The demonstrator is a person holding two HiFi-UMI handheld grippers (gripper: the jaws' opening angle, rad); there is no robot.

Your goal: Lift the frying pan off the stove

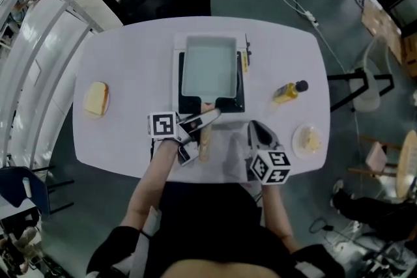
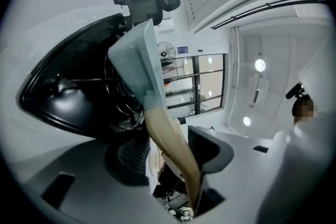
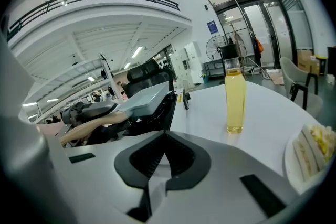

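Straddling the pale wooden handle (image 1: 206, 140) of the square grey-blue frying pan (image 1: 208, 68) with the left claw (image 2: 170, 155), spread, not yet pinching. Pan on the black stove (image 1: 238, 101), mid white tabletop (image 1: 130, 62) toward the far edge. Beside it the right claw (image 3: 163, 157), pressed together, empty. Next, likely: pinch firmly, lift level.

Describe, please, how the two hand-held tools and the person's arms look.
The left tool and the right tool each have a light grey body and two jaws lined with black ribbed pads. Each carries a white cube with black square markers. The person wears a black top; the forearms are uncovered.
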